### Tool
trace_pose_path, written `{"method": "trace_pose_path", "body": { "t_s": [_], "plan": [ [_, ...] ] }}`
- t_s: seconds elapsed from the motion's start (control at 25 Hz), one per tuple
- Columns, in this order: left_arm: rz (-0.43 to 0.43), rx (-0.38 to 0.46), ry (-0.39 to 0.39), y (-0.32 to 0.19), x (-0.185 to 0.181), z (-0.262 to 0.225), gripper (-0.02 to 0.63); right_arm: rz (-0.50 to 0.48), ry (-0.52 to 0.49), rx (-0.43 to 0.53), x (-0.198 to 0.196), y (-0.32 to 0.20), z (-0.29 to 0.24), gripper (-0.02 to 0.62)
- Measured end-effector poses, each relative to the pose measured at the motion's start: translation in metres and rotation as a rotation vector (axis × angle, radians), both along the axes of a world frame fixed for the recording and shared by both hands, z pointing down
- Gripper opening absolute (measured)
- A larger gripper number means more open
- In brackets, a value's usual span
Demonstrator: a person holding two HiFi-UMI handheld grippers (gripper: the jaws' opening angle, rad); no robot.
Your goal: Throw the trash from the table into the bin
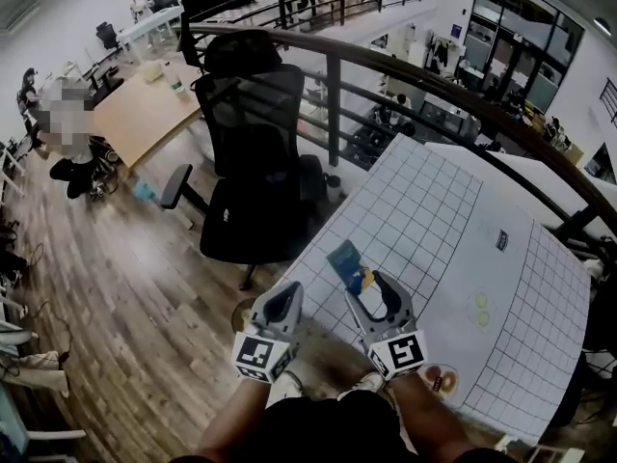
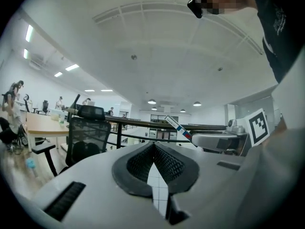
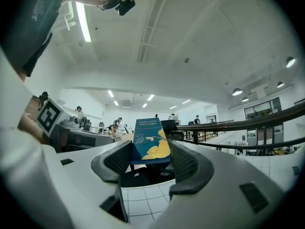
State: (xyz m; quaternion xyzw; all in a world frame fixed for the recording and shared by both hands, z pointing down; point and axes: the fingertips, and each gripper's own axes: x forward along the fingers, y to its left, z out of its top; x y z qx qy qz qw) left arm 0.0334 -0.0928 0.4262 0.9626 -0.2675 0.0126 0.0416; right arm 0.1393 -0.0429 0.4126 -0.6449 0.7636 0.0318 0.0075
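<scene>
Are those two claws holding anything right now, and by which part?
The right gripper clamps a blue packet by its lower end, across its sides. The left gripper is shut and empty.

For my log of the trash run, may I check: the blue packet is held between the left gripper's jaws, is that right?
Not quite: the blue packet is held between the jaws of the right gripper, not the left, as the right gripper view shows. The left gripper has its jaws together with nothing between them.
</scene>
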Motion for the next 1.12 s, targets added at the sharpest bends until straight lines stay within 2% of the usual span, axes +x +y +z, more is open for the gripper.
{"method": "trace_pose_path", "body": {
  "t_s": [0.32,0.64,0.88,1.12],
  "plan": [
    [-0.152,-0.065,-0.002,-0.037,-0.119,0.029,0.020,-0.144,-0.001,-0.057,-0.119,-0.056,0.032,0.270],
    [-0.305,-0.111,-0.008,-0.067,-0.222,0.059,0.020,-0.262,-0.012,-0.111,-0.216,-0.101,0.069,0.270],
    [-0.398,-0.169,-0.027,-0.079,-0.281,0.093,0.020,-0.311,0.006,-0.190,-0.267,-0.126,0.107,0.270],
    [-0.457,-0.198,-0.041,-0.091,-0.316,0.127,0.020,-0.343,0.029,-0.263,-0.298,-0.145,0.146,0.270]
  ]
}}
